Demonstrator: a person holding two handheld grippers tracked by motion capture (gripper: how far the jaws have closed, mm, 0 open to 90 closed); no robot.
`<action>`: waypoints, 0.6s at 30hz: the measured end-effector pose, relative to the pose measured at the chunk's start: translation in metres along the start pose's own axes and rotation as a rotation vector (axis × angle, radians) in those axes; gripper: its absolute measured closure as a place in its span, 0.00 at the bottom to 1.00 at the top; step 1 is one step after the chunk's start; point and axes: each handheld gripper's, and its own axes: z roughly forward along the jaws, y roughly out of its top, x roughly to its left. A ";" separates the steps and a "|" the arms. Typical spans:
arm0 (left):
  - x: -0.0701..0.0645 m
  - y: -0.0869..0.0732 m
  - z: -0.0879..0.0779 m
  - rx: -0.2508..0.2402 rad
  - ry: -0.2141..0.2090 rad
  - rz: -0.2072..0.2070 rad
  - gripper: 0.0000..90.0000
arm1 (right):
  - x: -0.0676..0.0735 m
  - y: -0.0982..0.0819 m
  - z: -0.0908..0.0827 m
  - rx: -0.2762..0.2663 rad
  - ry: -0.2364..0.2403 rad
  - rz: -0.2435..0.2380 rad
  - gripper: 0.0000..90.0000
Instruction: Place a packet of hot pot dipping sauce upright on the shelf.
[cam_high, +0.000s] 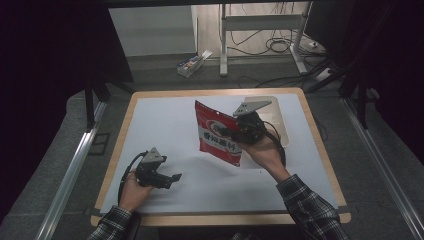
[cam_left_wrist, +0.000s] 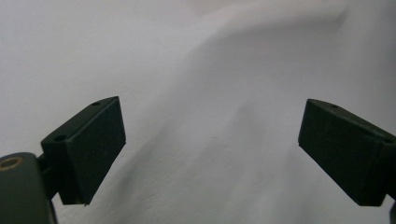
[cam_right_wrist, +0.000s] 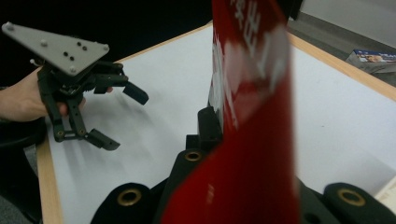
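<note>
A red snack bag with white print hangs upright above the middle of the table. My right gripper is shut on the bag's right edge. In the right gripper view the red bag rises between the jaws, one black pad pressed to its left face. My left gripper rests low at the table's front left, open and empty. The left gripper view has its two pads spread wide over bare white cloth. The right gripper view also catches the left gripper, held by a hand, jaws apart.
A white cloth covers the wooden table. A pale shallow tray lies at the back right, behind the right gripper. On the floor beyond sit a small box, desk legs and cables.
</note>
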 end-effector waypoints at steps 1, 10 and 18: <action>0.000 0.000 0.000 0.000 0.000 0.001 0.08 | -0.002 0.002 0.000 -0.002 -0.004 0.001 0.99; -0.001 0.000 0.002 0.008 0.003 0.011 0.07 | -0.013 0.015 -0.001 -0.024 -0.035 0.010 0.99; -0.001 0.000 0.002 0.008 0.003 0.014 0.07 | -0.021 0.027 -0.004 -0.048 -0.059 0.008 0.99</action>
